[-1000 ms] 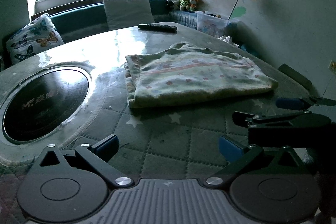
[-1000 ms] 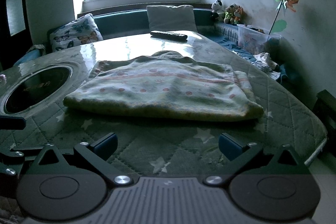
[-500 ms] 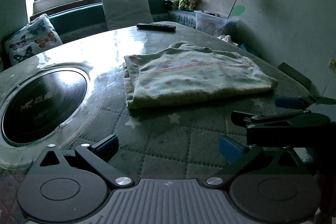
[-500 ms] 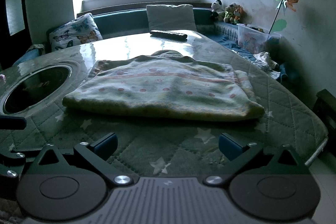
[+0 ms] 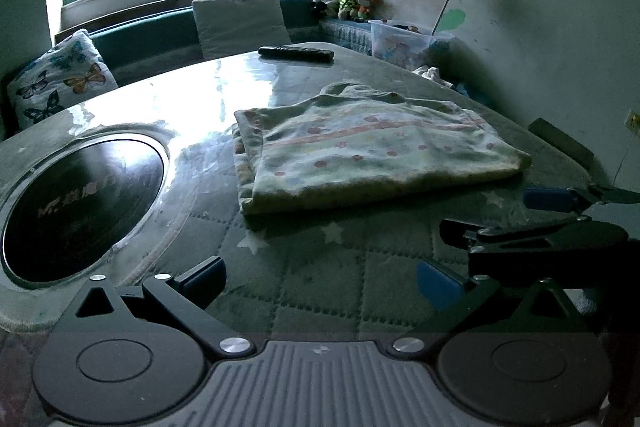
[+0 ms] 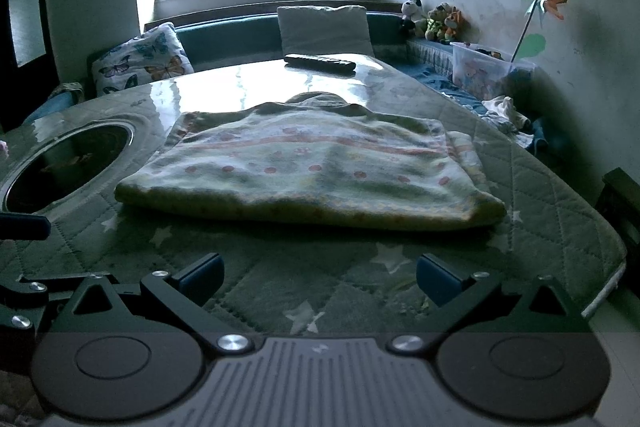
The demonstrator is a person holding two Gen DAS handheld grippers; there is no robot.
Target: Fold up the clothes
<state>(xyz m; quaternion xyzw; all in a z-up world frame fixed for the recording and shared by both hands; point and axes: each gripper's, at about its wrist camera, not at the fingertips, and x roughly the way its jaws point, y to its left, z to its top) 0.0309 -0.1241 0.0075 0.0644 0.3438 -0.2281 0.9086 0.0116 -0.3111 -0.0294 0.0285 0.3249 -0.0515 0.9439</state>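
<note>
A pale green garment with pink dots and stripes (image 5: 368, 155) lies folded flat on the quilted table cover (image 5: 320, 267). It also shows in the right wrist view (image 6: 312, 171), straight ahead. My left gripper (image 5: 320, 283) is open and empty, held near the table's front edge, short of the garment. My right gripper (image 6: 320, 279) is open and empty, also short of the garment's near edge. The right gripper shows in the left wrist view (image 5: 552, 227) at the right. A left gripper fingertip (image 6: 24, 227) shows at the left edge of the right wrist view.
A round black inset cooktop (image 5: 76, 203) sits in the table at the left. A black remote (image 5: 296, 53) lies at the far edge. Cushions (image 5: 240, 23), plush toys (image 5: 348, 1) and a clear plastic box (image 5: 404, 43) stand on the bench beyond.
Both grippers stay open and almost still. The left wrist view has shifted very slightly. The garment has not moved.
</note>
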